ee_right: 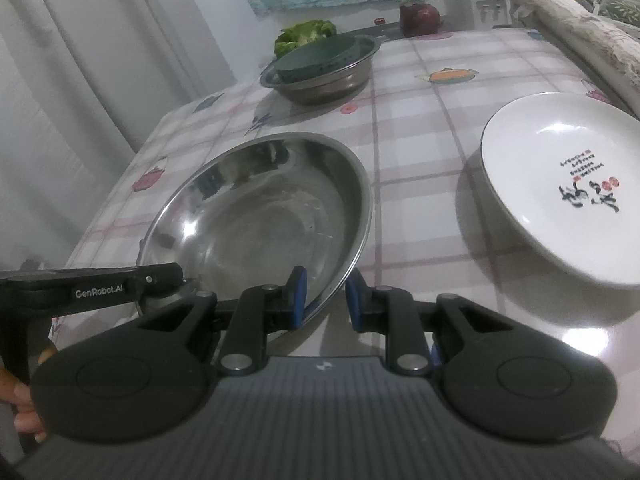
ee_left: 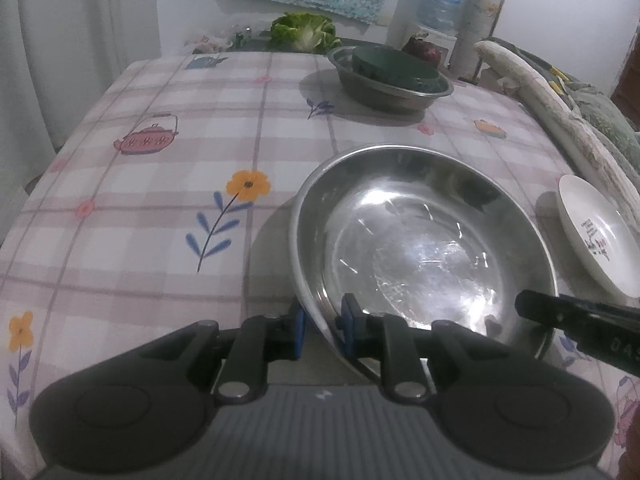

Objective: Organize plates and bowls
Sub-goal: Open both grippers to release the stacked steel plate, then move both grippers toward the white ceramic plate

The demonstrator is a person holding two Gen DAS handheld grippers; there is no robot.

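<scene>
Landmark: steel basin (ee_left: 420, 248), near edge of the checked tablecloth (ee_left: 160, 184).

Left gripper (ee_left: 323, 328) pinched narrow on the basin's near-left rim. Right gripper (ee_right: 326, 300) likewise clamped on the near-right rim, pads either side of the thin lip. White plate (ee_right: 568, 188) sits right of the basin, apart. Beyond the basin: steel bowl (ee_left: 390, 80) holding a green dish (ee_left: 396, 68).

Risk, my reading: thin slick rim could slip from either pinch if the hands move unevenly; a swinging basin could clip the plate.

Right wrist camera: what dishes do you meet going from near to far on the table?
Big steel pan → white plate → far steel bowl with a green bowl in it.
</scene>
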